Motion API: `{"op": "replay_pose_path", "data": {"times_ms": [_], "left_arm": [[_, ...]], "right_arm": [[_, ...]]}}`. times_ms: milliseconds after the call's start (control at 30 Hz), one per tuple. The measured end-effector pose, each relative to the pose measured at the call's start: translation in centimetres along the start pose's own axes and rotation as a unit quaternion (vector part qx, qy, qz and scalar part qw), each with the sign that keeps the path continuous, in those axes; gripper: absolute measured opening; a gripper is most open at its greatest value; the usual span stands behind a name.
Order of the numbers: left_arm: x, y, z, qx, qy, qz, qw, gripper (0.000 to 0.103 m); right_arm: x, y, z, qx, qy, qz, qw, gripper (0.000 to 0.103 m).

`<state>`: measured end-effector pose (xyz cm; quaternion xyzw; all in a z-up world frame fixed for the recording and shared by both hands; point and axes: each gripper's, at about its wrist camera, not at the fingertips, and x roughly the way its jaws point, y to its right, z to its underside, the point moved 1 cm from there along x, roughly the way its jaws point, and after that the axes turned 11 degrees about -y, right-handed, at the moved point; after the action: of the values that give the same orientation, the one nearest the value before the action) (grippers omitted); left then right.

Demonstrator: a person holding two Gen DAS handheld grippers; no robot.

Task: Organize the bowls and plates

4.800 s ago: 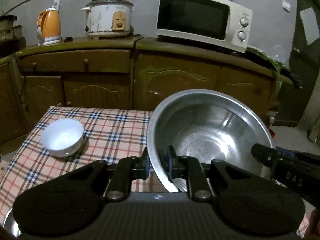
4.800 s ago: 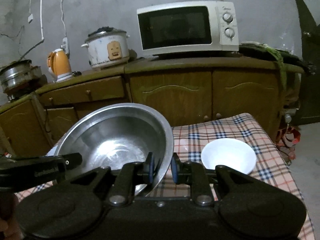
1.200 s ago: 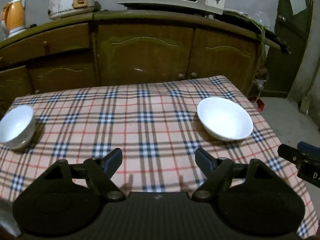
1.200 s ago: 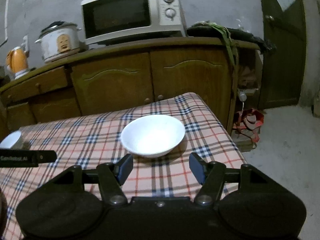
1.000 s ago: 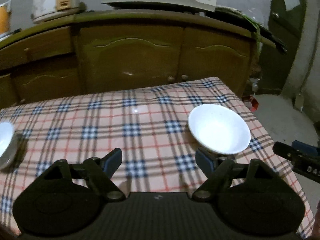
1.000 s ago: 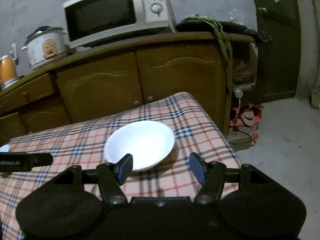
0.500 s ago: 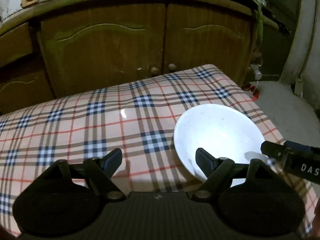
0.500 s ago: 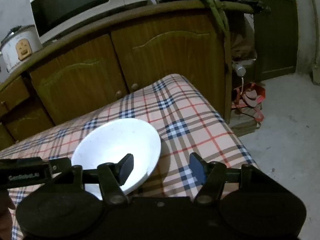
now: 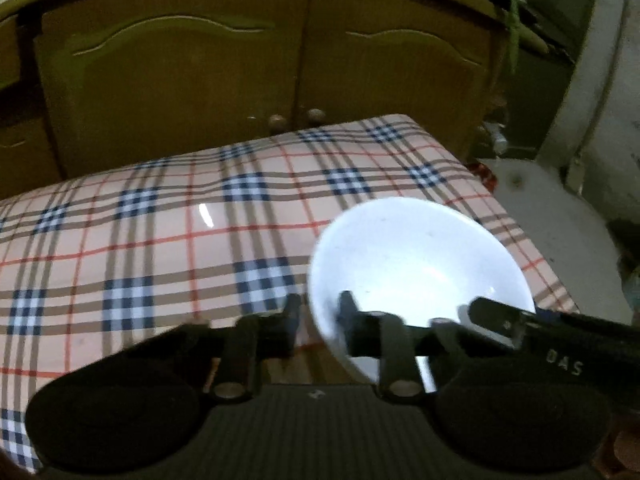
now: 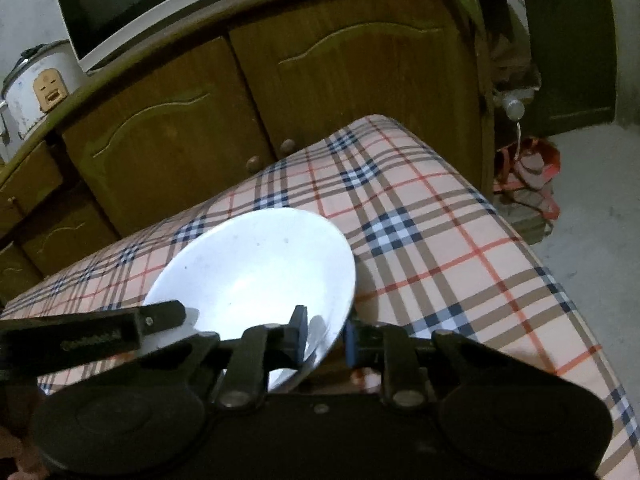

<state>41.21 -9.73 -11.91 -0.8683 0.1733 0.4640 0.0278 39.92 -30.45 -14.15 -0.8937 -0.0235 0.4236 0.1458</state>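
A white bowl (image 9: 420, 276) sits near the right end of the plaid-covered table (image 9: 160, 240). My left gripper (image 9: 318, 320) is shut on the bowl's left rim, one finger inside and one outside. My right gripper (image 10: 326, 334) is shut on the bowl's (image 10: 256, 268) right rim in the same way. The right gripper's arm (image 9: 560, 340) crosses the left wrist view at the lower right; the left gripper's arm (image 10: 92, 332) crosses the right wrist view at the lower left.
Brown wooden cabinets (image 9: 260, 60) stand behind the table. A microwave (image 10: 132, 4) and a rice cooker (image 10: 36, 84) sit on the cabinet top. The table's right edge (image 10: 560, 272) drops to a grey floor with a red bag (image 10: 528, 168).
Both grippers moved in on the white bowl and went from wide open to shut on its rim, left on the left side and right on the right side.
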Motion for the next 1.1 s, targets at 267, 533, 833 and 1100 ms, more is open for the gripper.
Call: {"op": "replay_pose_path", "data": {"times_ms": [267,533,833,1100], "left_arm": [[-1.9,0.3,0.7,-0.009,0.009,-0.005,0.9999,0.017],[-7.3,1.0,1.3,-0.001,0.039,-0.03,0.9988,0.016],[-13.9,2.0,3.7,-0.008,0.063,-0.048,0.9968,0.016],[-18.9,2.3,5.9,-0.019,0.084,-0.059,0.9946,0.017]], "right_arm": [[-2.0,-1.3,0.2,-0.016,0.014,0.003,1.0,0.024],[-6.2,-3.2,0.8,-0.024,0.031,-0.009,0.999,0.024],[-12.7,-5.7,2.6,-0.041,0.057,-0.018,0.997,0.024],[-18.5,-8.3,4.6,-0.066,0.083,-0.022,0.994,0.024]]}}
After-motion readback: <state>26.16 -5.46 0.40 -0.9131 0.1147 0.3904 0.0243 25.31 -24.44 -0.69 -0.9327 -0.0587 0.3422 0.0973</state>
